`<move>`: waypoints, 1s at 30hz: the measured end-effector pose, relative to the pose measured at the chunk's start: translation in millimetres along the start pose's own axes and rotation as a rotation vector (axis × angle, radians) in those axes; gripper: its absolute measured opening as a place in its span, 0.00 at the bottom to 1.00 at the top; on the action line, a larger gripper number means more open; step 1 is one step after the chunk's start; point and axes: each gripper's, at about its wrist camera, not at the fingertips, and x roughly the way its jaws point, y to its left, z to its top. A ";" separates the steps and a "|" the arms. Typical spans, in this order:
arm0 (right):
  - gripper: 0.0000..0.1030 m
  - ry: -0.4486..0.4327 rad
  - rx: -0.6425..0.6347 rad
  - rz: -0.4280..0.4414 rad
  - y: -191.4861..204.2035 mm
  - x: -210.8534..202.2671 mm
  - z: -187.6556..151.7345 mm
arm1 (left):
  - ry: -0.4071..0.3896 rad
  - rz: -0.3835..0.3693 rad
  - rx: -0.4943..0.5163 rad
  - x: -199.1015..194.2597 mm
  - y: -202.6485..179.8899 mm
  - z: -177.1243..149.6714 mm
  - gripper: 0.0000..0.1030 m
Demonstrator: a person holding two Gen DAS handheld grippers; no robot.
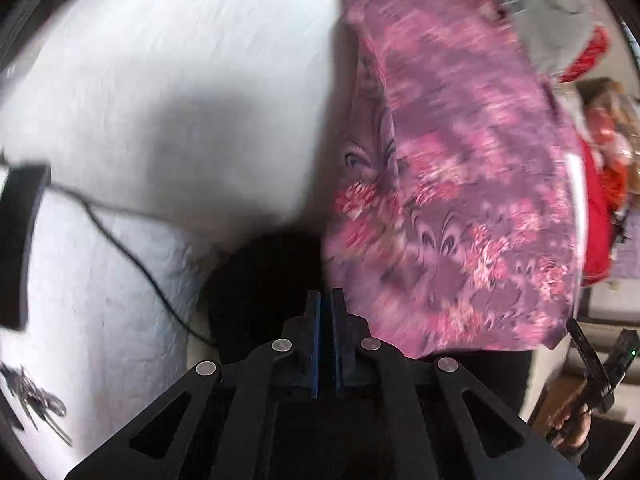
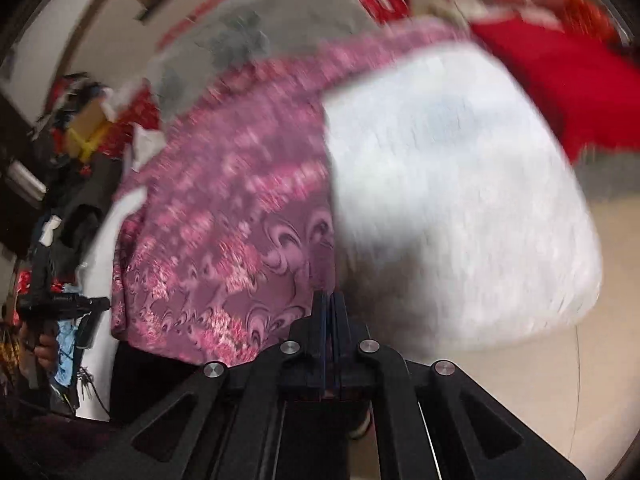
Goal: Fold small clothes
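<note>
Nearest the left wrist camera, the left gripper [image 1: 326, 300] has its jaws pressed together with only a thin slit between the blue pads; nothing shows pinched there. Just beyond its tips lies the lower hem of a pink-purple patterned garment [image 1: 460, 184], draped to the right, its left edge running up beside a white cloth [image 1: 168, 80] that fills the left side. A black cable [image 1: 132, 256] trails across that white surface.

The right gripper [image 2: 330, 304] is likewise closed, empty as far as the blur allows. The patterned garment's edge meets the white cloth straight ahead of it. Bare beige floor [image 2: 580, 380] opens to the right; red fabric [image 2: 560, 80] lies farther back.
</note>
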 end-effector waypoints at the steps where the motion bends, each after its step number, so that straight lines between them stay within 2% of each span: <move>1: 0.01 0.029 0.016 -0.005 -4.3 8.8 -2.3 | 0.008 0.027 -0.013 5.8 6.6 1.3 0.04; 4: 0.03 0.100 0.021 -0.045 -6.2 29.8 -1.5 | -0.026 0.004 -0.024 -5.3 13.1 4.3 0.04; 6: 0.07 0.086 0.001 -0.074 -1.7 28.4 13.2 | -0.091 -0.027 -0.020 -24.4 15.8 11.6 0.11; 7: 0.07 0.059 -0.017 -0.102 2.2 24.2 23.0 | -0.121 -0.040 -0.012 -32.6 12.4 19.3 0.23; 8: 0.08 0.036 -0.033 -0.105 5.8 22.8 31.6 | -0.150 -0.049 -0.002 -40.2 5.9 22.8 0.39; 9: 0.11 0.010 -0.043 -0.094 9.5 22.9 41.1 | -0.172 -0.053 0.011 -47.6 3.7 24.2 0.46; 10: 0.17 -0.012 -0.043 -0.083 11.8 23.9 51.3 | -0.188 -0.040 0.024 -47.3 -4.4 33.9 0.55; 11: 0.21 -0.024 -0.041 -0.072 15.3 27.7 61.1 | -0.189 -0.028 0.034 -48.7 -14.2 28.9 0.57; 12: 0.25 -0.030 -0.039 -0.062 19.5 31.7 67.9 | -0.179 -0.018 0.043 -45.1 -18.2 32.7 0.57; 15: 0.25 -0.033 -0.057 -0.041 38.8 53.6 86.1 | -0.097 0.049 0.024 -8.5 -36.5 54.1 0.57; 17: 0.25 -0.021 -0.078 -0.058 48.7 67.0 90.7 | -0.031 0.088 0.015 20.9 -48.6 65.5 0.51; 18: 0.25 -0.007 -0.082 -0.059 52.1 75.6 91.6 | 0.000 0.117 0.011 33.8 -51.4 72.5 0.41; 19: 0.25 0.004 -0.083 -0.056 52.1 78.9 89.3 | 0.025 0.120 0.012 40.7 -50.9 73.7 0.19; 20: 0.25 0.016 -0.087 -0.059 53.9 85.9 88.4 | 0.048 0.094 0.011 43.3 -49.8 74.9 0.13; 24: 0.25 0.041 -0.106 -0.084 50.8 90.3 79.4 | 0.005 0.093 -0.025 18.1 -24.2 72.8 0.09; 26: 0.25 0.042 -0.113 -0.099 46.7 87.4 76.5 | -0.022 0.196 -0.052 -1.2 3.2 70.0 0.08; 28: 0.25 0.038 -0.107 -0.100 41.7 83.9 76.6 | -0.011 0.246 -0.071 -9.0 23.3 67.2 0.08; 30: 0.25 0.007 -0.074 -0.067 35.8 78.9 78.7 | -0.036 0.204 -0.086 -22.0 32.8 60.2 0.08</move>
